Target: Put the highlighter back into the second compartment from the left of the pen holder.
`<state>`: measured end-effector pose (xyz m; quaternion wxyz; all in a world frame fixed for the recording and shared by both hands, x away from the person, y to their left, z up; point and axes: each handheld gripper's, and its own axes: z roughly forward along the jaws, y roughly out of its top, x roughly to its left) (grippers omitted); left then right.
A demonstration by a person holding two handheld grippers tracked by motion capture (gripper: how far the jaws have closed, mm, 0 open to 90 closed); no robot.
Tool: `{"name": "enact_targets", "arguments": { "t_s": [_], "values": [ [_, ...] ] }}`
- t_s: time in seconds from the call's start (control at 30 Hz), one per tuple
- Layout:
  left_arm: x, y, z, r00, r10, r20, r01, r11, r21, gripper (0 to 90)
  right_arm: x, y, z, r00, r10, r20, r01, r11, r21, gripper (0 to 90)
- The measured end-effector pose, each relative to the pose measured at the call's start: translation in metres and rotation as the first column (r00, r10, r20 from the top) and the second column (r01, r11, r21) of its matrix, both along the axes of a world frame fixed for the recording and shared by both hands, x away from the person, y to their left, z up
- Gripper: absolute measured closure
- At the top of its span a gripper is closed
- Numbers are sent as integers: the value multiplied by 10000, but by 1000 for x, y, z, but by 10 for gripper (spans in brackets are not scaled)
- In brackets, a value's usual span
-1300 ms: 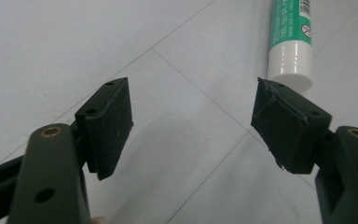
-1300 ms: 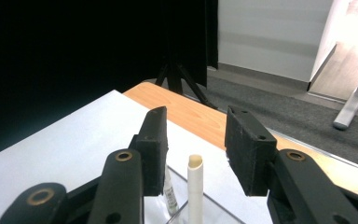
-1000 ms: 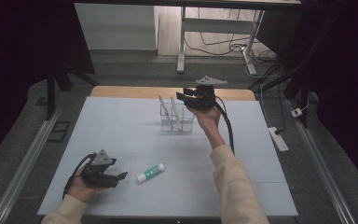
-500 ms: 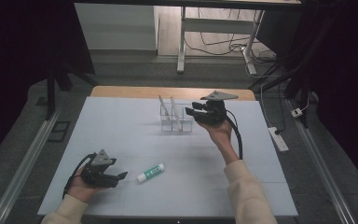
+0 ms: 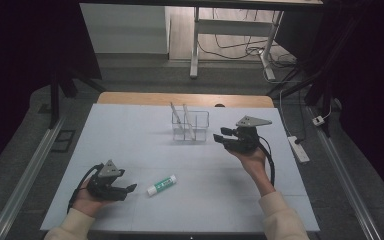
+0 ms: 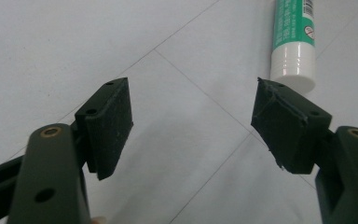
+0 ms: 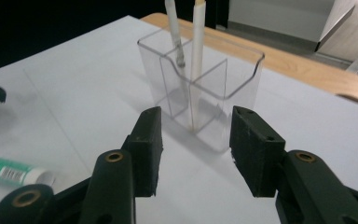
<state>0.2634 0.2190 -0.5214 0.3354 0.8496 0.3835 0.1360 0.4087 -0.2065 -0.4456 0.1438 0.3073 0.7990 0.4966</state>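
Two grippers work over a pale grey table [image 5: 130, 130]. Nearest the person, the left gripper [image 5: 128, 189] rests low at the front left of the table, held in the left hand [image 5: 87, 197]. Its jaws stand spread with nothing between them; in the left gripper view only bare table surface lies in the gap. Just beyond its right-hand jaw lies a glue stick [image 5: 161, 185], green-labelled with a white cap, flat on its side and apart from the pads. In the left gripper view the capped end of the glue stick [image 6: 292, 44] points toward the gripper, close to the right pad but not touching it.

Farther back on the right, the right gripper [image 5: 222, 136] is held above the table in the right hand [image 5: 252, 159], pointing left toward a clear plastic organiser [image 5: 191, 126]. Its jaws are parted, have just been opening, and hold nothing. The gripper is near the organiser's right wall but not in contact. The organiser stands upright at mid-table, divided into compartments; two slim white sticks [image 7: 186, 51] lean in its left part, which compartment each occupies cannot be told. Nothing lies between the right gripper and the organiser.

Beyond the table's wooden far edge [image 5: 180, 98], cables [image 5: 240, 47] lie on the floor, and a white power strip [image 5: 298, 148] lies right of the table.
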Motion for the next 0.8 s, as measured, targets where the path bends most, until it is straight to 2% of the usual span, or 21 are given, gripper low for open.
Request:
{"name": "enact_targets", "arguments": {
  "t_s": [0.17,0.27,0.33,0.8],
  "values": [
    [0,0,0,10000,1,2,-1,10000,1,287,-11,-9,-9,9998,29,-189,-34,9996,-268,524],
    [0,0,0,10000,14,10,-14,10000,-10,287,-17,-15,-13,9997,-5,-232,-9,9982,-600,512],
    [0,0,0,10000,20,4,-20,10000,-9,287,-20,-19,-16,9994,6,-344,-28,9980,-632,503],
    [0,-1,1,10000,3,94,-3,10000,-50,287,-52,-44,-28,9995,165,-256,-189,9953,-949,472]
  ]
}}
